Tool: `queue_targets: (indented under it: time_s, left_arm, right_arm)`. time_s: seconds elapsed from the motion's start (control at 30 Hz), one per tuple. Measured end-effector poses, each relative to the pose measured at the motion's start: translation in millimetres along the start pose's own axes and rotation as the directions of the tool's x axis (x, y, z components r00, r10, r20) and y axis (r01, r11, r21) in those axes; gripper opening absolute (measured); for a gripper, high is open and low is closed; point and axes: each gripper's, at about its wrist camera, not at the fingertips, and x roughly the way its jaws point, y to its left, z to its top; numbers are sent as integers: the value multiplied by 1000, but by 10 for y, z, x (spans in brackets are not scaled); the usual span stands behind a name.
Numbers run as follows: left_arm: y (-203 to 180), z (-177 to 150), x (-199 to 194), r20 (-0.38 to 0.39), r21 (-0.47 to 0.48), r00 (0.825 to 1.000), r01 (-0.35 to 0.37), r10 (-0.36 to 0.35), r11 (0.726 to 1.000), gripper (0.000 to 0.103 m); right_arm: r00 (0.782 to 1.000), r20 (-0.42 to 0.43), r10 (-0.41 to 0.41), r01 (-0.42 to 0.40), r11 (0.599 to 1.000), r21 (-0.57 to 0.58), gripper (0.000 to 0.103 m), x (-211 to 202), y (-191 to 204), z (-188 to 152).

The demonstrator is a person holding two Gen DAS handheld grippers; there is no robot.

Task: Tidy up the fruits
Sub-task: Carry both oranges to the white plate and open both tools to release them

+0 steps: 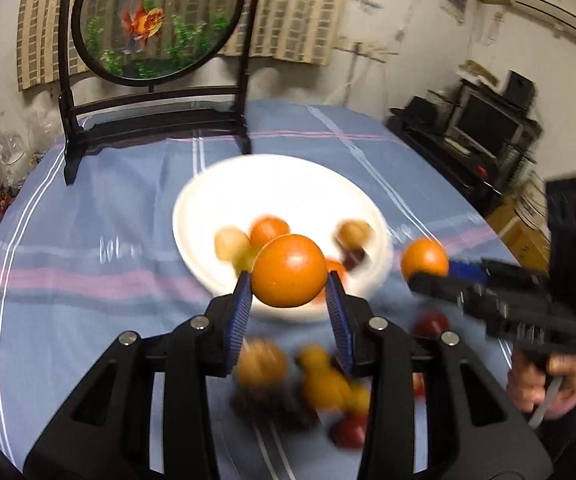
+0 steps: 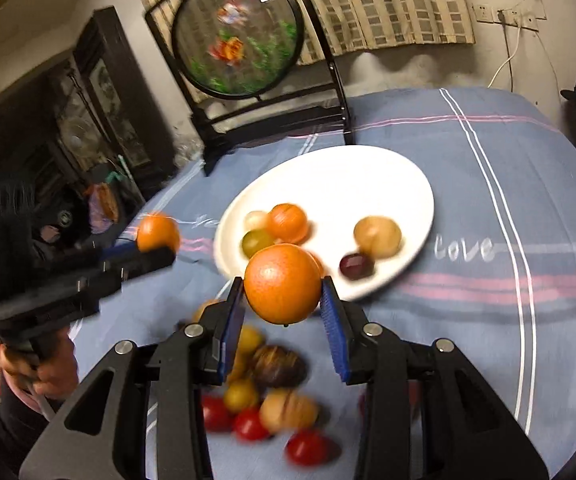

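left gripper [image 1: 290, 294]: clamped on an orange [image 1: 289, 270] | right gripper [image 2: 282, 298]: clamped on a second orange [image 2: 282, 283] | both oranges above white plate's [image 2: 388, 184] near rim | loose fruit pile [image 2: 271, 392] on blue cloth [image 2: 488, 208], near side

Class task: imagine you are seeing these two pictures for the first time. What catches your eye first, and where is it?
An orange clamped in the left gripper and a second orange in the right gripper, both held near the white plate. The plate already holds several small fruits, while a loose heap of fruit lies on the blue tablecloth below the grippers. Behind the plate stands a round goldfish screen.
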Motion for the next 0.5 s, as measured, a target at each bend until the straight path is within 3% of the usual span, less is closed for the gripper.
queue_targets:
  time_s: [0.17,0.33,0.5]
  left_arm:
    - [297,501,671,-58,-44,997,-60,58,997,38]
    - [435,636,1160,-127,-34,986,-113,108,993,38]
    - [513,618,1386,-158,-22,981,-121,116,992,38]
  right_arm:
    - [997,-48,-55,53,998,-38,38,470,-20,297]
    - [991,-95,-97,91,994,-65,38,780,-57,411]
    - [984,-145,-108,98,992,-75,38,1012,-112,416]
